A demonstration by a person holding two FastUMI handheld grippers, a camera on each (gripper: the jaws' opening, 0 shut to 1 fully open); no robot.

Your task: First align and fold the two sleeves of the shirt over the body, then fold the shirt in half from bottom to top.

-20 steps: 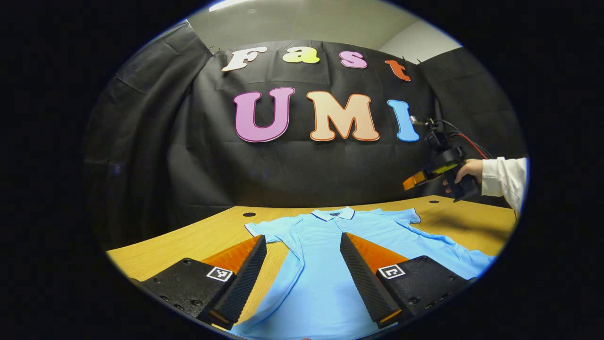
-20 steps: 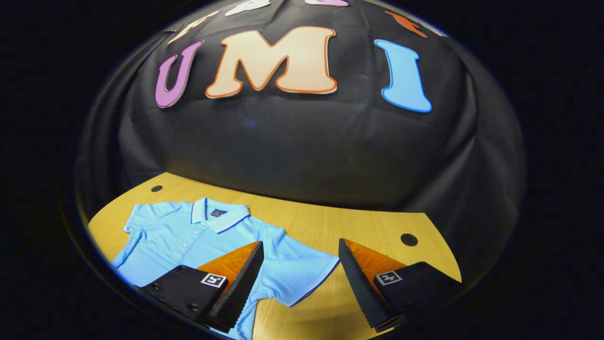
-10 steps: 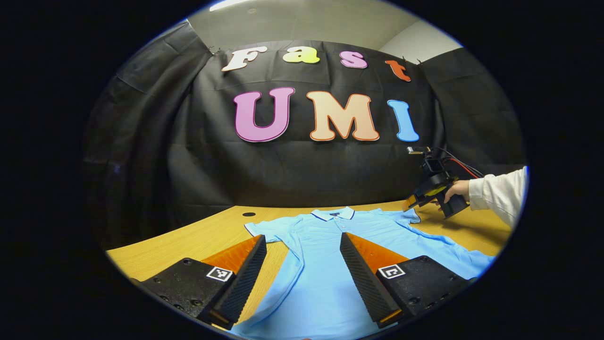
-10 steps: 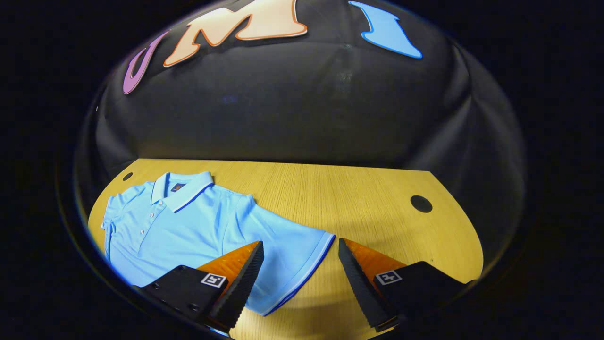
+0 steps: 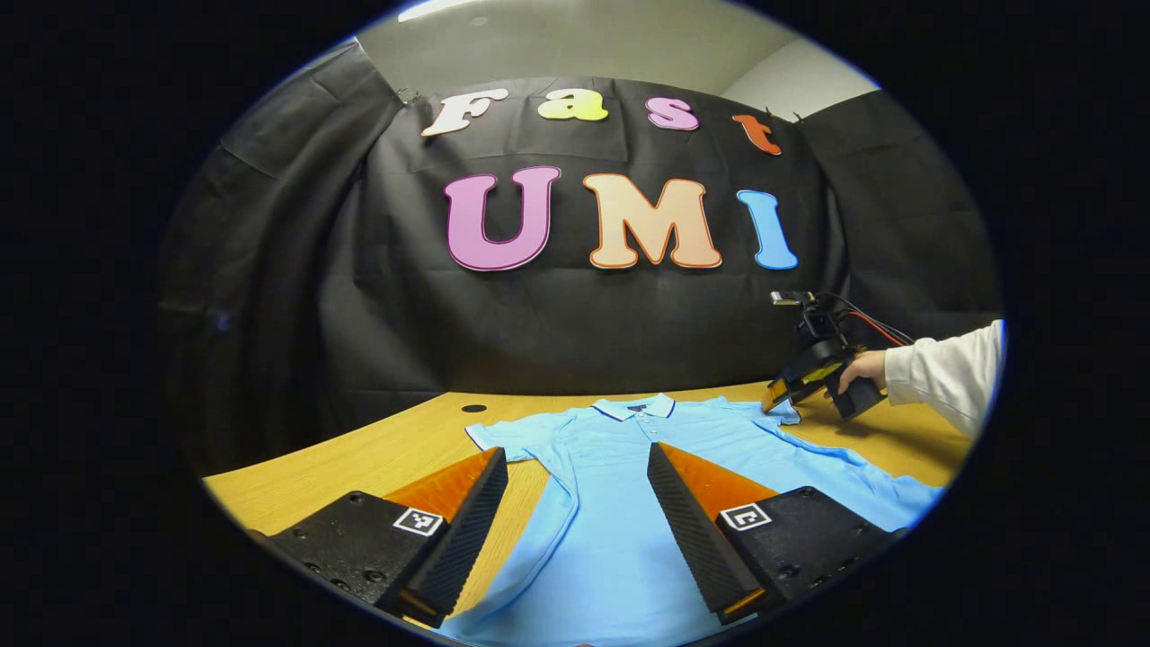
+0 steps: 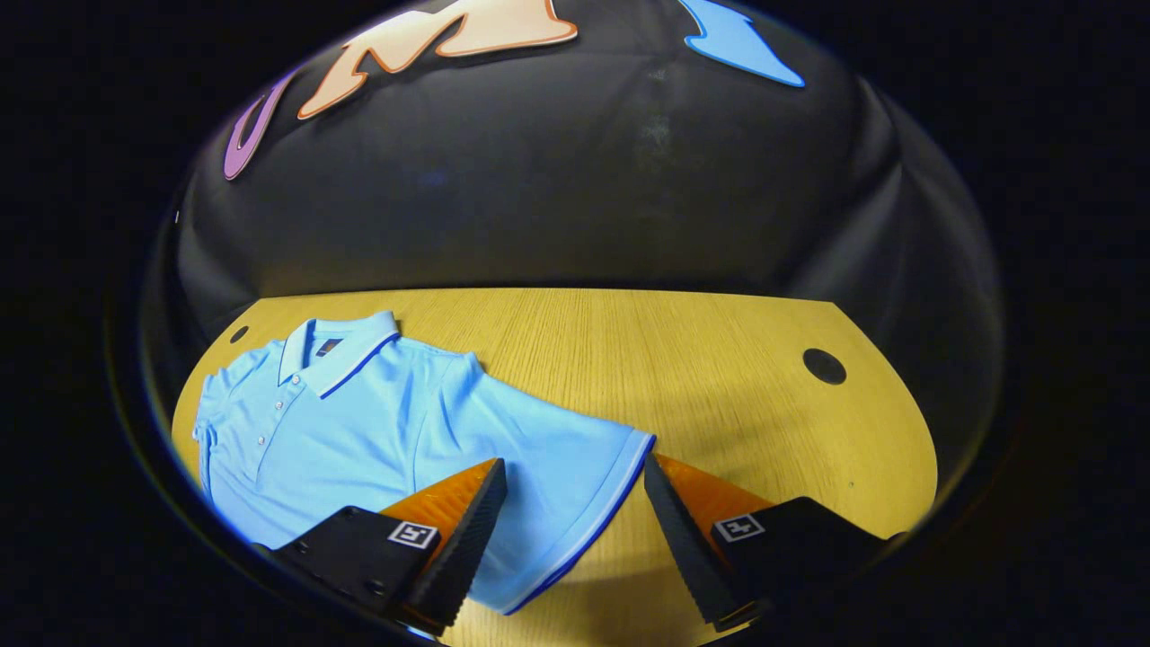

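On the table (image 6: 683, 359) the shirt (image 6: 359, 422) lies flat, face up, collar toward the wall, with both sleeves spread out and no fold made yet. Right tongs (image 6: 575, 530) are spread wide, straddling the cuff of the right sleeve (image 6: 557, 467), apparently poised to pinch it for the first fold. Left tongs (image 5: 577, 521) are likewise released, empty, hanging above the shirt body near its left edge. Both sleeve folds and the bottom-to-top fold remain to be done.
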